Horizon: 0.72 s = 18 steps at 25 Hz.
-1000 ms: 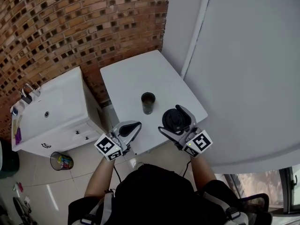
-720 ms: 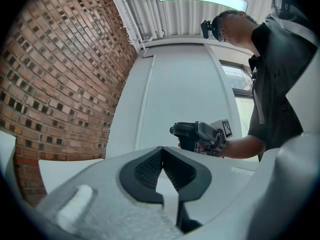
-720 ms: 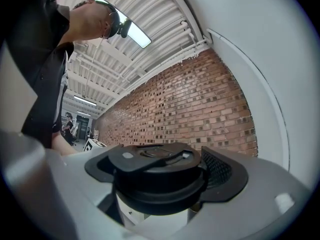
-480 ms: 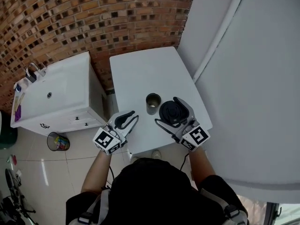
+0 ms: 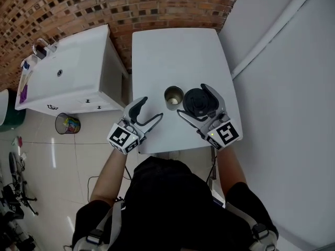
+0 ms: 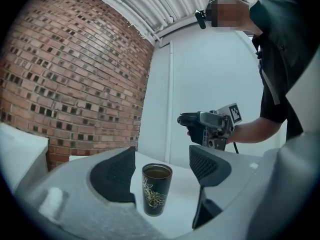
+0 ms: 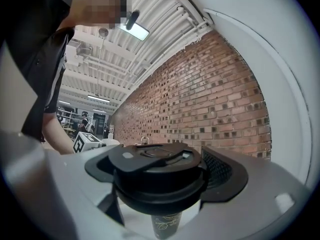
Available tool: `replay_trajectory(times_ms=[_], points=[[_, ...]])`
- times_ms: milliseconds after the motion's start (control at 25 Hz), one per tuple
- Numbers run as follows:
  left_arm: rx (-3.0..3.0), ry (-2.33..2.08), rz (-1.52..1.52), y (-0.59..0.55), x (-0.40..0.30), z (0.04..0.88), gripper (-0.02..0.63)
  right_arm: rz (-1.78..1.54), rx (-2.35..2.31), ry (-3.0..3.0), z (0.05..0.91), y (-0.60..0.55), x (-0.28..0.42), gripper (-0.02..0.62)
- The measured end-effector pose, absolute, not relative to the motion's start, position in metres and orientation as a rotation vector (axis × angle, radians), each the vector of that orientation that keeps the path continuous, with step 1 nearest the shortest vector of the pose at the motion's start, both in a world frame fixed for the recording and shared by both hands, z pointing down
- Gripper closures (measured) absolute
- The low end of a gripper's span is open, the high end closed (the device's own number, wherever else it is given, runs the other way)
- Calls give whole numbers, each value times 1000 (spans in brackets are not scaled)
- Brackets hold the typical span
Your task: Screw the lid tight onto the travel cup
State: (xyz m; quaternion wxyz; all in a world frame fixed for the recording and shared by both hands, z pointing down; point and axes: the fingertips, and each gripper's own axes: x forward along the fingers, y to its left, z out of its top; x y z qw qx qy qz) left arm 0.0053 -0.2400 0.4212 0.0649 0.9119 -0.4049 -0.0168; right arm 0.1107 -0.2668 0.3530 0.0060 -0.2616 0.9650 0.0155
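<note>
A dark travel cup [image 5: 173, 97] with a gold pattern stands open and upright near the front edge of the white table [image 5: 178, 51]. My right gripper [image 5: 193, 101] is shut on the black lid [image 5: 198, 102], held level just right of the cup. In the right gripper view the lid [image 7: 157, 171] fills the jaws, with the cup [image 7: 167, 226] showing below it. My left gripper [image 5: 150, 110] is at the cup's left; its jaws have just been opening and hold nothing. In the left gripper view the cup [image 6: 156, 189] stands just ahead between the open pads [image 6: 117, 171], untouched.
A white cabinet [image 5: 68, 72] with a sink and tap stands left of the table, and a small waste bin [image 5: 68, 124] sits on the floor below it. A brick wall runs behind the table. A white wall lies to the right.
The left gripper's jaws went from shut to wide open. Both grippers moved in toward the cup. The lid came from the cup's near right to right beside it.
</note>
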Motion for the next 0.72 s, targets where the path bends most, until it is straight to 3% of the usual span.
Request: replay_trajectory(times_ms=[720], points=[[2757,-1024,254,-289,43,574,256,-97,-972,3051,435,-304,110,110]])
